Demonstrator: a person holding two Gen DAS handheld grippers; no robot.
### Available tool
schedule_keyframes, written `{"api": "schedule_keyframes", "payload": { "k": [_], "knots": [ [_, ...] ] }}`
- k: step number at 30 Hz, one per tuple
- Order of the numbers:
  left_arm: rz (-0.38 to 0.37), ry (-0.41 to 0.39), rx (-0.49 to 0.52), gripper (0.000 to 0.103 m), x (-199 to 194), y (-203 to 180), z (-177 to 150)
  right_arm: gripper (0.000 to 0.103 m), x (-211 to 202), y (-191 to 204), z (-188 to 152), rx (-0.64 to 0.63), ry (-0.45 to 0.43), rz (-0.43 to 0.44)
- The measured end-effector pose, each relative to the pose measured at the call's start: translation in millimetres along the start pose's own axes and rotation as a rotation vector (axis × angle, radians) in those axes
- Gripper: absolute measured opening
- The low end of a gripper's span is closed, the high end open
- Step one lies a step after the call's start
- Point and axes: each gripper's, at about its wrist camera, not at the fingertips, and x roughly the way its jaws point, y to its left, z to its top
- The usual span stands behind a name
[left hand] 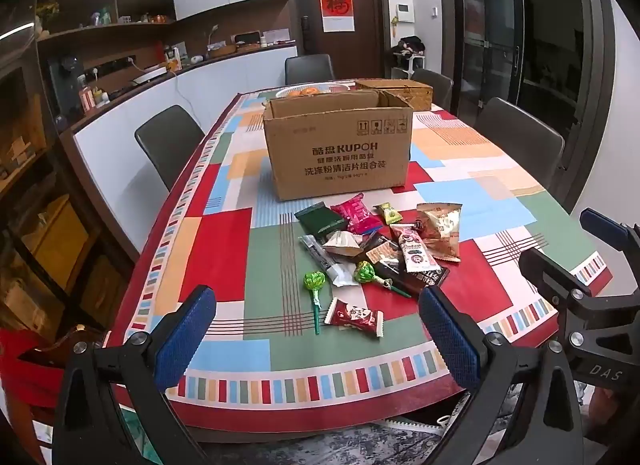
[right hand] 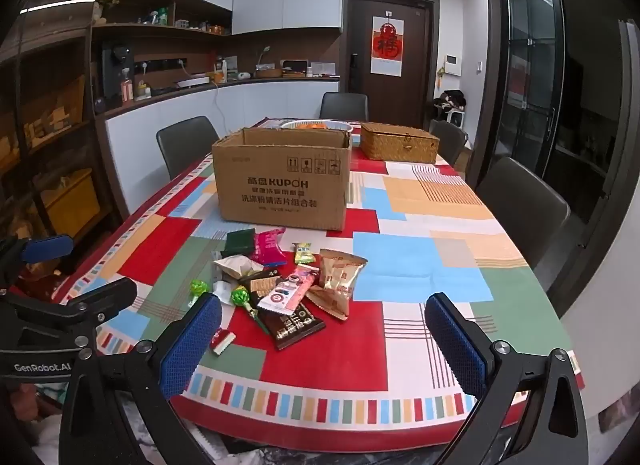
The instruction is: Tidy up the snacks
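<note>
A pile of wrapped snacks (left hand: 380, 245) (right hand: 288, 281) lies on the table with the patchwork cloth (left hand: 224, 249) (right hand: 412, 265), in front of an open cardboard box (left hand: 338, 145) (right hand: 282, 177). Among them are two green lollipops (left hand: 314, 283), a red candy wrapper (left hand: 354, 317), a gold bag (left hand: 440, 231) (right hand: 340, 277) and a dark chocolate bar (right hand: 292, 321). My left gripper (left hand: 318, 339) hovers open over the table's near edge, nothing between its blue pads. My right gripper (right hand: 322, 339) is open too, just short of the pile. Each gripper shows at the side of the other's view.
A woven basket (left hand: 394, 93) (right hand: 398, 143) and a bowl of orange fruit (left hand: 310, 90) stand behind the box. Dark chairs (left hand: 170, 141) (right hand: 520, 201) ring the table. A counter with shelves runs along the left wall; a door is at the back.
</note>
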Motion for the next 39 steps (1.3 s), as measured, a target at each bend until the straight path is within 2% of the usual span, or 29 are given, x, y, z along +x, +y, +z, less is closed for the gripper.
{"api": "schedule_keyframes", "payload": {
  "k": [14, 39],
  "knots": [
    [0.004, -0.007, -0.017, 0.103, 0.6, 11.5, 1.2, 0.103, -1.1, 2.3, 1.3, -0.007, 0.000, -0.002],
    [0.009, -0.017, -0.016, 0.103, -8.3, 3.8, 2.5, 0.103, -3.3, 2.9, 2.1, -0.010, -0.003, -0.001]
  ]
}}
